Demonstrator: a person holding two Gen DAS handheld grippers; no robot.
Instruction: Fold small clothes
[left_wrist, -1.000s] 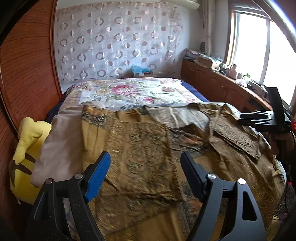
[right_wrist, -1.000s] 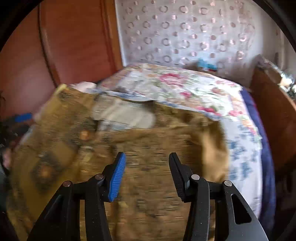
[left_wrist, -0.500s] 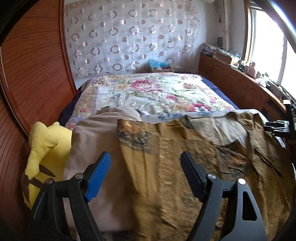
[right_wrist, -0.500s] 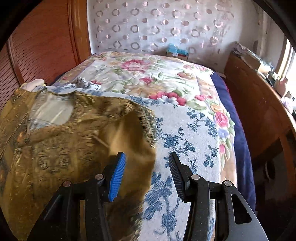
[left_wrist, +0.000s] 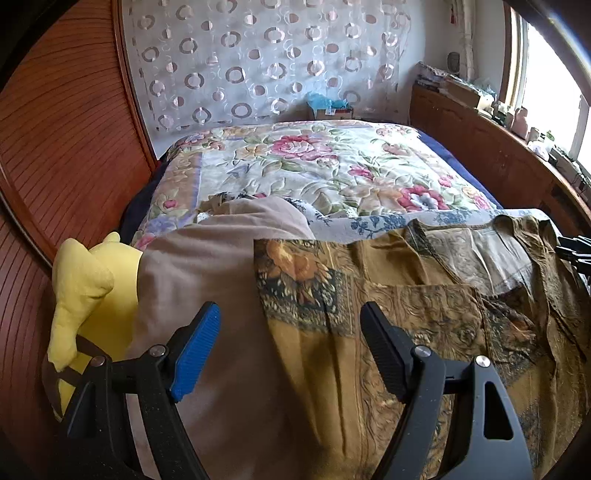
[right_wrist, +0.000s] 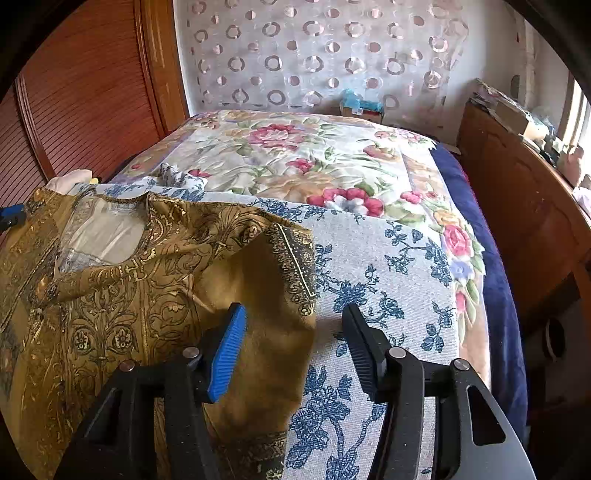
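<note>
A golden-brown patterned top (left_wrist: 406, 314) lies spread on the bed, neckline toward the far side. My left gripper (left_wrist: 290, 310) hovers open over its left sleeve, where the sleeve overlaps a beige cloth (left_wrist: 207, 266). In the right wrist view the same top (right_wrist: 110, 314) fills the left side. My right gripper (right_wrist: 293, 310) hangs above the right sleeve's edge with its jaws opening. The sleeve lies below the gap and the pads do not press it. The right gripper's black frame (left_wrist: 572, 247) peeks in at the left view's right edge.
A yellow plush toy (left_wrist: 85, 288) sits at the bed's left, against the wooden panel wall (left_wrist: 55, 147). A white cloth with blue flowers (right_wrist: 388, 277) lies under the top, on a floral quilt (right_wrist: 295, 158). A wooden cabinet (right_wrist: 517, 192) runs along the right.
The left gripper has swung left to the top's left sleeve. The right gripper has swung right to the right sleeve's edge, and its jaws stand a little wider.
</note>
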